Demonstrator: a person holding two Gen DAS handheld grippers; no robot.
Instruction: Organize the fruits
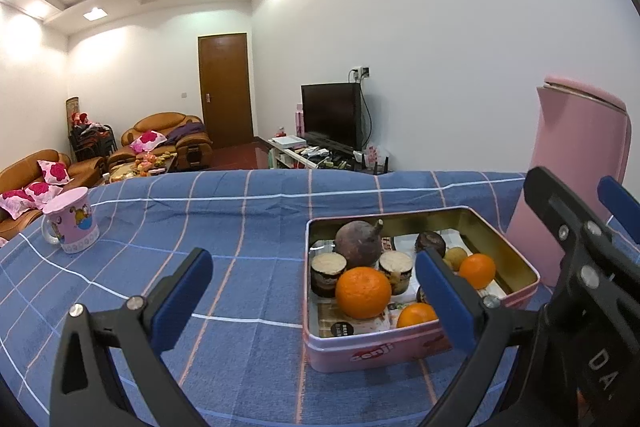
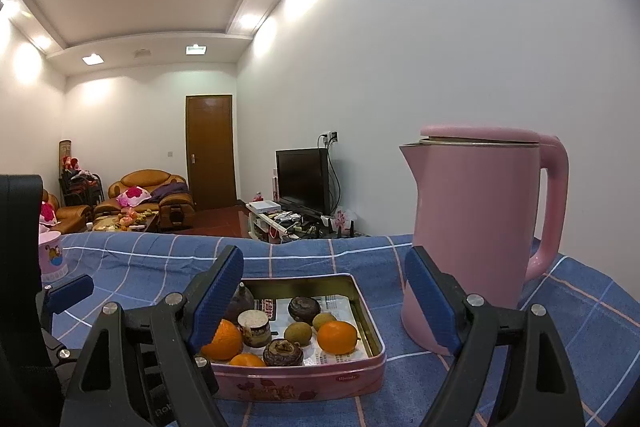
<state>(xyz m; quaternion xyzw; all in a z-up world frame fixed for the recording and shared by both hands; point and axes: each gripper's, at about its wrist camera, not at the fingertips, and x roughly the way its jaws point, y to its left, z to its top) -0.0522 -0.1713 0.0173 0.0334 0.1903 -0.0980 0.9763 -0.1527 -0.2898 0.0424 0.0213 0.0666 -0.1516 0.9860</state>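
A pink tin box [image 1: 360, 351] stands on the blue checked tablecloth; it also shows in the right wrist view [image 2: 304, 383]. It holds three oranges [image 1: 363, 291], dark round fruits [image 1: 359, 243], small brownish fruits [image 2: 297, 331] and cut pieces [image 1: 328, 267]. My left gripper [image 1: 316, 303] is open and empty, just in front of the tin's left part. My right gripper [image 2: 324, 301] is open and empty, hovering over the tin from the near side. The right gripper also shows at the right edge of the left wrist view [image 1: 576, 227].
A tall pink kettle [image 2: 476, 227] stands right of the tin, also in the left wrist view [image 1: 576, 163]. A pink mug [image 1: 72, 223] stands at the table's far left. Beyond the table edge are sofas, a door and a TV.
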